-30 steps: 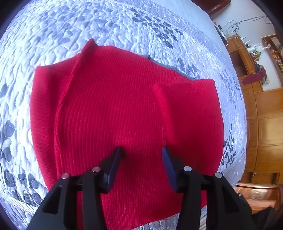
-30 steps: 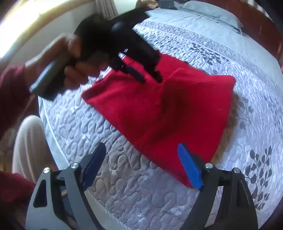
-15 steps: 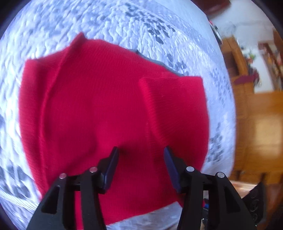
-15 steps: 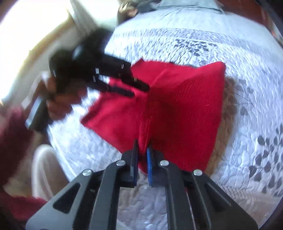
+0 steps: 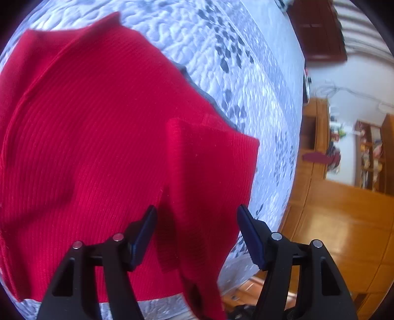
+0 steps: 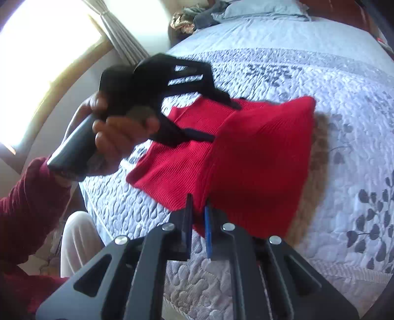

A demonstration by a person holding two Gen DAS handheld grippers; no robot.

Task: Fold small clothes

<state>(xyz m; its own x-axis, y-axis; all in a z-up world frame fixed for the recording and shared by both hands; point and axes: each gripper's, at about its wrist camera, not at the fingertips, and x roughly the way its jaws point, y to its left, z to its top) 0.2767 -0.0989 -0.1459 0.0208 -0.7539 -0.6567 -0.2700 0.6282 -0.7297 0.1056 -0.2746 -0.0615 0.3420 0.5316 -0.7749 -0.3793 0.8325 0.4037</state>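
Note:
A red ribbed knit garment [image 5: 98,147] lies spread on the grey quilted bedspread [image 5: 246,73]. A narrow flap is folded over its right part. My left gripper [image 5: 197,221] hovers over that flap near the bed's edge. Its jaws are opening and the pads do not press the cloth. In the right wrist view the garment [image 6: 258,160] has its near edge raised, and my right gripper [image 6: 198,216] is shut on that edge. My left gripper [image 6: 222,121], held by a hand, points down at the garment's far left part.
The bedspread [image 6: 320,73] runs back to pillows and a heap of clothes [image 6: 197,17]. A window and curtain [image 6: 118,32] stand at the left. Wooden cabinets [image 5: 344,209] lie beyond the bed's edge. A knee in pale trousers [image 6: 78,233] is beside the bed.
My right gripper went from wide open to shut on the garment's near edge and pulled it up. My left gripper rolled and its jaws spread wider over the flap.

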